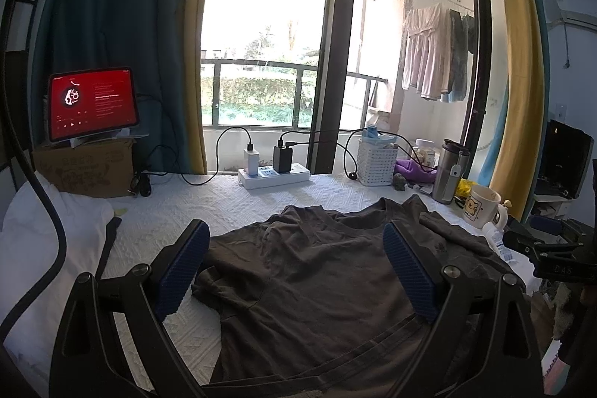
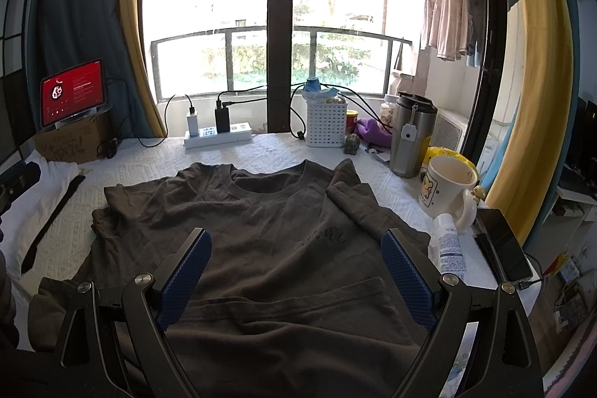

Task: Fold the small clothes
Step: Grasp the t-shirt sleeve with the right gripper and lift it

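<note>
A dark brown T-shirt [image 1: 309, 271] [image 2: 268, 234] lies on the white quilted table cover, collar toward the window. Its right sleeve is folded inward over the chest, and its bottom hem is turned up in the right wrist view. My left gripper [image 1: 296, 267] hovers open over the shirt's left half, blue pads wide apart with nothing between them. My right gripper [image 2: 294, 271] is open too, above the shirt's lower middle, holding nothing. The other gripper's black body [image 1: 552, 248] shows at the right edge of the left wrist view.
A white mug [image 2: 447, 189], a small tube [image 2: 449, 245], a steel tumbler [image 2: 410, 133] and a phone [image 2: 503, 241] crowd the right side. A power strip [image 2: 216, 135] and white basket [image 2: 326, 122] line the window. White cloth [image 1: 44, 241], a cardboard box [image 1: 86, 166] and tablet [image 1: 93, 101] sit left.
</note>
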Demonstrator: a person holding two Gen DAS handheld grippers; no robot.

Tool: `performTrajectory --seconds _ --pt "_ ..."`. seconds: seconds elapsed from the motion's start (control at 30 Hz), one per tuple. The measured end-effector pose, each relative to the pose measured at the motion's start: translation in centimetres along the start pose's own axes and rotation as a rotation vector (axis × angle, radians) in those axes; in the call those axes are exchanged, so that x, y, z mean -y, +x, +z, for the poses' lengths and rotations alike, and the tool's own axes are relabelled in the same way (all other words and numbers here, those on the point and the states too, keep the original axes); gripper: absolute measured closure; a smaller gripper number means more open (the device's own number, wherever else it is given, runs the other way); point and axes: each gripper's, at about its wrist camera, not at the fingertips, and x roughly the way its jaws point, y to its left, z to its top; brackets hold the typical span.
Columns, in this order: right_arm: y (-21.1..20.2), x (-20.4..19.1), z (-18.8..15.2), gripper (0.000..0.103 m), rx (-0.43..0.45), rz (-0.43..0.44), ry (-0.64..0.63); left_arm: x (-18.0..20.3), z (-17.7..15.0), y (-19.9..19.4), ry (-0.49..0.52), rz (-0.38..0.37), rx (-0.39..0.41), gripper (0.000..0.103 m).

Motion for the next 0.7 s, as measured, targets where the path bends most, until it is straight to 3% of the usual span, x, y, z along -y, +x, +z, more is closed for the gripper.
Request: performTrajectory --seconds 0.27,0.7 --pt "2.2 2.7 -0.9 0.01 -0.028 -0.015 0.047 0.7 0.1 2.0 0.049 0.023 -0.027 0.01" --pt "9.9 8.8 0.4 0.01 -0.113 -0.029 0.055 0.3 -0.5 8.8 0.023 0.054 -0.168 0.01"
